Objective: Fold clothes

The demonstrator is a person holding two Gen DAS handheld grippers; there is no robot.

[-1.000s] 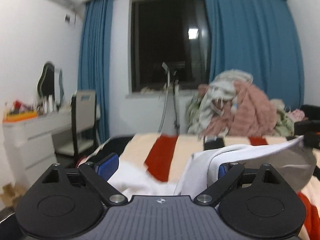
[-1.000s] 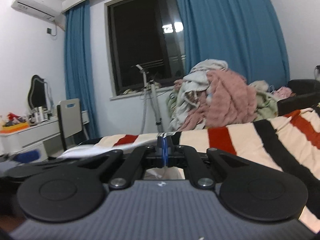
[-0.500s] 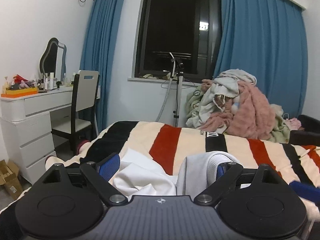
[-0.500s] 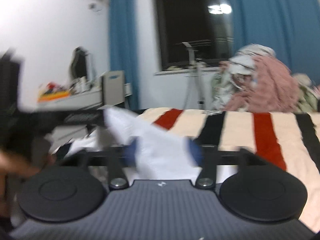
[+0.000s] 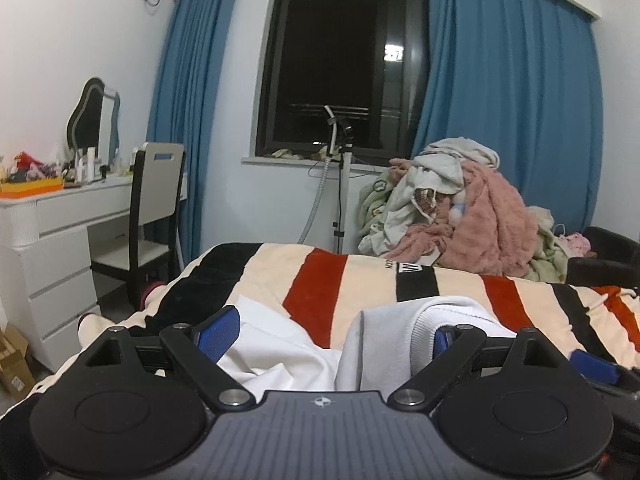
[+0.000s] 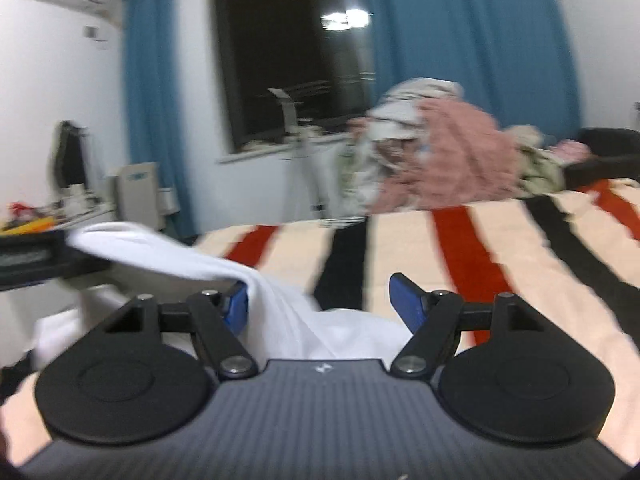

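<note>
A white garment [image 5: 288, 356] lies bunched on the striped blanket [image 5: 320, 276] of the bed, with a ribbed hem folded over at its right. My left gripper [image 5: 332, 332] is open, its blue pads wide apart on either side of the cloth. In the right wrist view the same white garment [image 6: 304, 316] lies between and in front of the fingers, one flap raised to the left. My right gripper [image 6: 324, 304] is open, with the cloth draped against its left pad [image 6: 236, 308]. The right wrist view is motion-blurred.
A heap of pink and pale clothes [image 5: 464, 216] sits at the far end of the bed. A white dresser [image 5: 52, 240] with a mirror and a chair [image 5: 152, 208] stand at left. A stand [image 5: 340, 184] is below the dark window. A black armchair [image 5: 608, 248] is at right.
My right gripper was shut on the garment a second ago and has opened, letting the cloth drop. The garment has sunk from stretched out to bunched on the bed. My left gripper stayed open.
</note>
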